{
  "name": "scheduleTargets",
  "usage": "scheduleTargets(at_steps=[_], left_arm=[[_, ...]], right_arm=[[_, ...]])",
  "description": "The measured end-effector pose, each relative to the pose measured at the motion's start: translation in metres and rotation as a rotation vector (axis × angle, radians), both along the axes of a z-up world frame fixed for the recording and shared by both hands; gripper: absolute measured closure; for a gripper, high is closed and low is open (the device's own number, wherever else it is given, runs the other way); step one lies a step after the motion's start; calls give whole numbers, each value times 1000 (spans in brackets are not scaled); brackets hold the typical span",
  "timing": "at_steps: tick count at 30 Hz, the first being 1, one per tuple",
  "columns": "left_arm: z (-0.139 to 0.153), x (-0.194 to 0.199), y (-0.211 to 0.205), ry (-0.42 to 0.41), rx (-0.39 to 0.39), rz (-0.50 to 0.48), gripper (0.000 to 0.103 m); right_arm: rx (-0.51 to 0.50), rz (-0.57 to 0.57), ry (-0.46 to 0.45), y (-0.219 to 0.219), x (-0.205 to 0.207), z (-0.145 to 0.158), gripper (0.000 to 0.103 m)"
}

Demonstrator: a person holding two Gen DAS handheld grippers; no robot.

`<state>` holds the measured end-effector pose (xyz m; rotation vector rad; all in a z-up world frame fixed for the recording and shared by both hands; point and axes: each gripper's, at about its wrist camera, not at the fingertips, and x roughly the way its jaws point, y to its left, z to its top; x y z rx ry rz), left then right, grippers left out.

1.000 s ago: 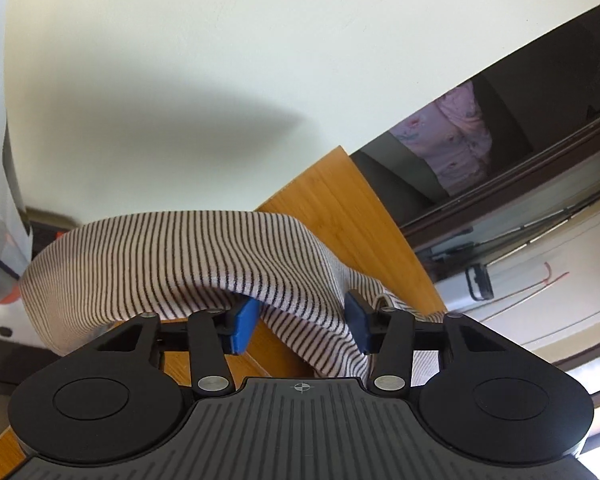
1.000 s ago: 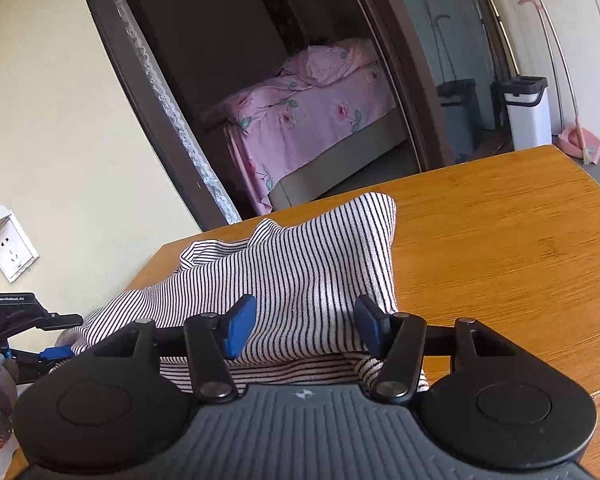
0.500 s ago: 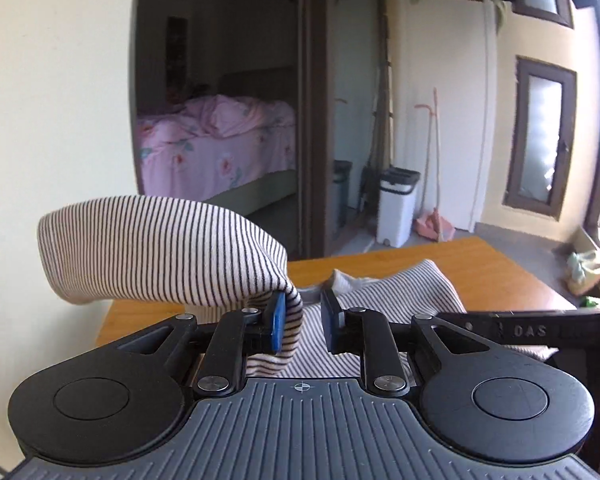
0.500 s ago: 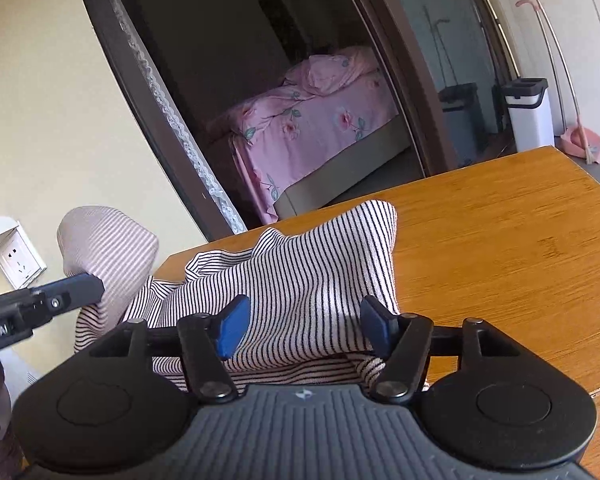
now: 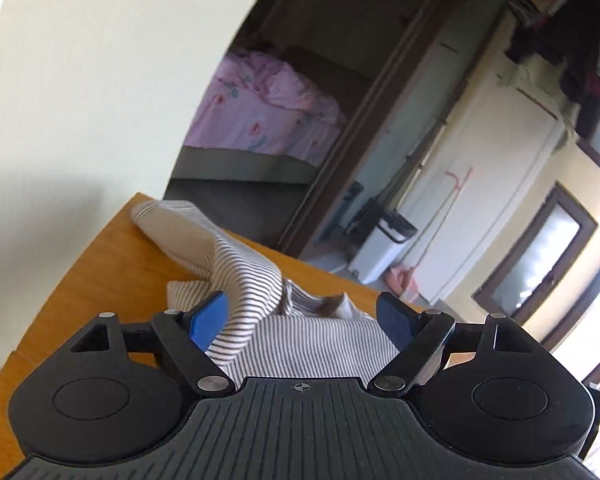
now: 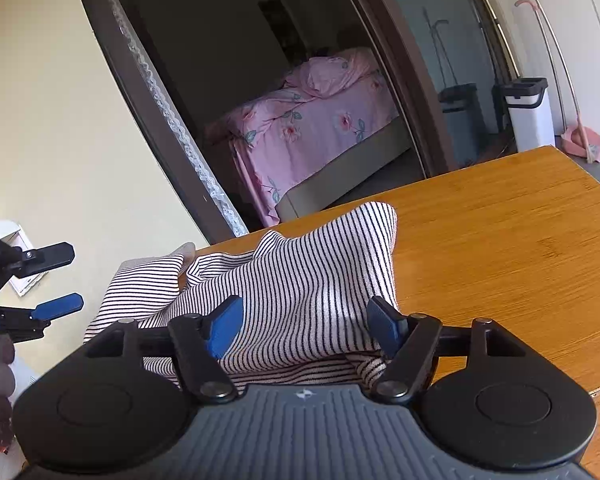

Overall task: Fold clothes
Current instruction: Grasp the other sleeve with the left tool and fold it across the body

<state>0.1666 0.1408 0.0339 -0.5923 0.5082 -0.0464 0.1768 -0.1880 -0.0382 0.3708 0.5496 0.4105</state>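
- My left tongs (image 5: pixel 302 318) were opening, jaws wide apart, above the striped shirt (image 5: pixel 256 300); cloth lay between and below the blue pads (image 5: pixel 209 320), and neither pad pressed on it.
- In the right wrist view, my left tongs (image 6: pixel 58 278) hung at the far left edge, clear of the table (image 6: pixel 500 240), with nothing between the two fingers.
- My right tongs (image 6: pixel 304 326) were also opening, spread fairly wide, with a raised fold of the striped shirt (image 6: pixel 300 280) standing between the pads; the right pad looked to be touching the fold's edge, and I could not tell if it was.
- The shirt lay bunched on the wooden table, at the near left part of the top.
- One end of the shirt reached toward the far left corner of the table (image 5: pixel 112 264).
- The right part of the table was bare wood.
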Motion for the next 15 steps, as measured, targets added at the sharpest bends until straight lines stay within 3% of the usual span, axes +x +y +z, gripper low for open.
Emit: scheduleTargets(at_steps=[3,5,7,10,12,14,15], left_arm=[[-13,38,43,117,-170,5,17],[-33,65,69,199,-370,-1,17],[-57,83,86,240,-552,36,17],[-85,103,102,261,-704,118,17],[-89,112,105,253,-695,145,30],[-84,119,105,250,-661,148,69],[-75,120,103,231,-639,130,75]], right_arm=[[3,5,0,0,2,-1,31],[4,8,1,1,3,-1,30],[3,7,0,1,3,-1,30],[0,3,-1,1,3,-1,29],[-1,3,-2,1,2,-1,29],[1,3,-1,0,2,-1,29],[3,4,0,0,2,-1,29]])
